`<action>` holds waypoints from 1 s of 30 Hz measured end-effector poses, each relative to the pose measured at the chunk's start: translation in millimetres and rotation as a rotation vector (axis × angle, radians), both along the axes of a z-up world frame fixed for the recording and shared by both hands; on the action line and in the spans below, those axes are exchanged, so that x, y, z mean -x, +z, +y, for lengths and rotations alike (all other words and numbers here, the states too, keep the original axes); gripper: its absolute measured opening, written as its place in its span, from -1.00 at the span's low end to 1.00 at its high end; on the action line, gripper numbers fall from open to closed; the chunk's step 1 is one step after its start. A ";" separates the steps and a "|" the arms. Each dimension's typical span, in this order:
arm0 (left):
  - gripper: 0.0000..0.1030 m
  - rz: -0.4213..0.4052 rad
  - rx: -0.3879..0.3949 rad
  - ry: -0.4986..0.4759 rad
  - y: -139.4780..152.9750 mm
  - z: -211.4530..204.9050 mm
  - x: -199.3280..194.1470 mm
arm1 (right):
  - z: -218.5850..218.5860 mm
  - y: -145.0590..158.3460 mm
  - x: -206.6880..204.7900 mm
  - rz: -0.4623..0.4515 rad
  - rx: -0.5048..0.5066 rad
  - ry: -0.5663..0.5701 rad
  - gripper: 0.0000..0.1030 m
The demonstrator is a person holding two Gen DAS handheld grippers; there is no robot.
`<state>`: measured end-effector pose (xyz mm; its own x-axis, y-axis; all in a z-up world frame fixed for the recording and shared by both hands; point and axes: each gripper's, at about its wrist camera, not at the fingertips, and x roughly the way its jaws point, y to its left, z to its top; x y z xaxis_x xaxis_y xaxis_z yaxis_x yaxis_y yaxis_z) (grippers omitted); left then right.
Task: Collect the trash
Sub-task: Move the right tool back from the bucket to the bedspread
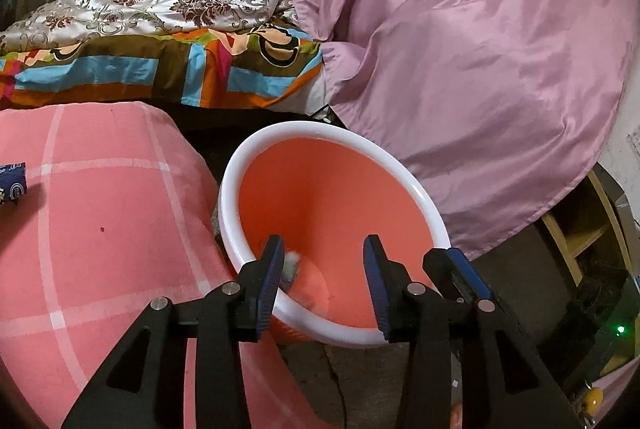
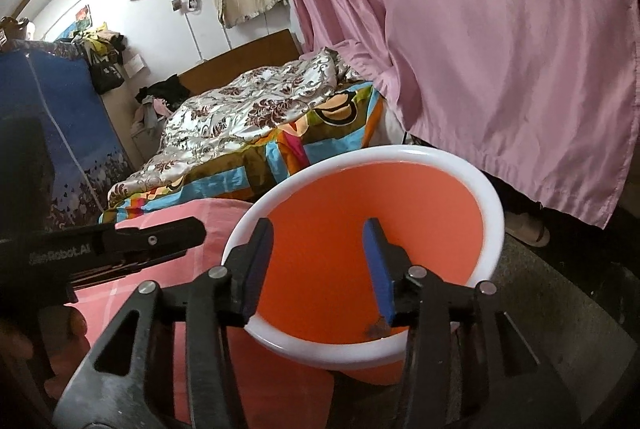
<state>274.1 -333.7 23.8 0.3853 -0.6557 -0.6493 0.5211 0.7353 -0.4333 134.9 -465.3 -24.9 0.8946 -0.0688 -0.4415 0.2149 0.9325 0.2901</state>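
An orange bin with a white rim (image 1: 320, 128) stands on the floor between a pink checked cushion and a pink curtain. My left gripper (image 1: 324, 241) hangs open over the bin's mouth. A pale, blurred scrap of trash (image 1: 291, 263) sits beside its left pad, inside the bin and not pinched. My right gripper (image 2: 319, 225) is also open over the same bin's rim (image 2: 400, 150), with nothing between its pads. A small brown scrap (image 2: 376, 329) shows at the lower end of its right pad, by the near rim.
The pink checked cushion (image 1: 100, 229) lies left of the bin with a blue printed packet (image 1: 12, 183) on its left edge. A bed with patterned covers (image 1: 160, 69) is behind. The pink curtain (image 1: 480, 69) hangs to the right, above a dark floor.
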 end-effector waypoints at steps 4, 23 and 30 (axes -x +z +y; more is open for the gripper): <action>-0.31 -0.065 -0.009 0.011 6.4 3.8 9.4 | 7.1 13.9 8.9 -0.057 0.032 -0.002 0.21; 0.72 -0.466 0.040 0.324 63.9 149.8 91.1 | 105.0 69.6 39.0 -0.393 0.150 0.120 1.00; 0.96 -0.613 0.012 0.482 73.0 217.5 126.3 | 157.5 77.8 45.2 -0.476 0.170 0.226 1.00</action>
